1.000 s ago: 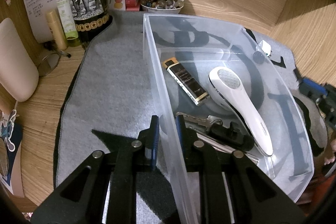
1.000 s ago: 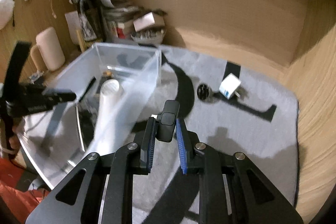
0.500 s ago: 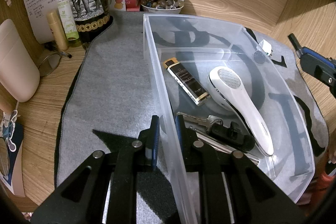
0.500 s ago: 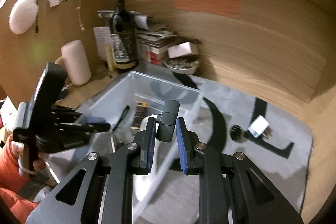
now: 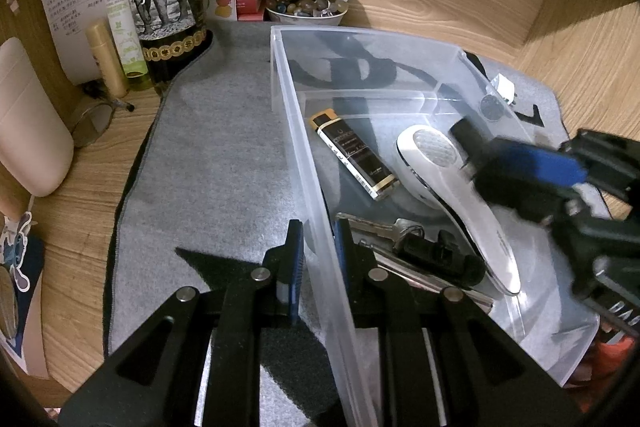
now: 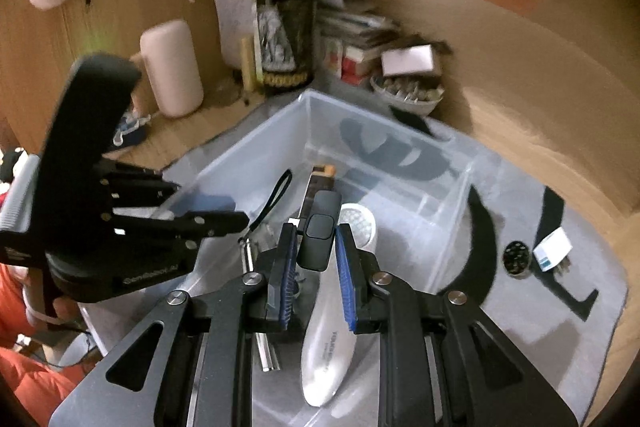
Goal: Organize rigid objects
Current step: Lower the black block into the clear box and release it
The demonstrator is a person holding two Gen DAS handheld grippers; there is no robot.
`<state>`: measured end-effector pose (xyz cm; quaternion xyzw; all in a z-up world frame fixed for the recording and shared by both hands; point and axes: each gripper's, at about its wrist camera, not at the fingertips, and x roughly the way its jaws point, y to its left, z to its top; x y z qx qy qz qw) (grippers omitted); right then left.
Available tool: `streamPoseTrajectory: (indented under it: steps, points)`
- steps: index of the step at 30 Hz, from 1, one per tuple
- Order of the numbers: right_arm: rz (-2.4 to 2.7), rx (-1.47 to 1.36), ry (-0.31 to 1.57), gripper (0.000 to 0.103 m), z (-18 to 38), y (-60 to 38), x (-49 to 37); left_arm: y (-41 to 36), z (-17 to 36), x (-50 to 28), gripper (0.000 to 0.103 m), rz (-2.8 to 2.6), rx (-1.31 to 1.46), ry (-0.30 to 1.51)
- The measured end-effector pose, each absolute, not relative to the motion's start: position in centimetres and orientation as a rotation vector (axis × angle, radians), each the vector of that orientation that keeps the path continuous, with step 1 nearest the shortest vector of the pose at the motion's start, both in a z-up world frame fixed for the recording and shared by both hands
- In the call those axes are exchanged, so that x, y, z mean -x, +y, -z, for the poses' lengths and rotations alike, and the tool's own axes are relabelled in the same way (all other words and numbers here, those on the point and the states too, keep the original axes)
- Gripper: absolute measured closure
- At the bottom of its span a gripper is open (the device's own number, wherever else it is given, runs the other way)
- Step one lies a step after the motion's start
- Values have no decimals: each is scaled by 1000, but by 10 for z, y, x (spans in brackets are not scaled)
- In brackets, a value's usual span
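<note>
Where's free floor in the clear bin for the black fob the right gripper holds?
Free: the far end of the clear bin beyond the lighter, and the strip between the white handheld device and the right wall. Crowded: the near end, with keys and a black clip.

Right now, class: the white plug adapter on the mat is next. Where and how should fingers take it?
Grip the white plug adapter across its flat white sides, coming from above. It lies on the grey mat with its prongs sticking out sideways; avoid the round black disc beside it.
</note>
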<state>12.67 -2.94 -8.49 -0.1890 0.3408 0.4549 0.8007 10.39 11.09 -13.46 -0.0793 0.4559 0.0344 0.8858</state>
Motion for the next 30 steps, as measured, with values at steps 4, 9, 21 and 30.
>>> streamPoseTrajectory:
  steps: [4,9,21,30]
  points:
    - [-982,430,760,85,94,-24,-127,109,134,-105,87,-70,156,950]
    - [-973,445,770,85,94,-22,-128,109,134,-105,87,-70,159,949]
    - [-916,346,747,66,80,-40,-137,109,135,-105,87,-67,158,947]
    - [-748,218,624,54,38,-92,-163,109,135,-105,87,-57,149,946]
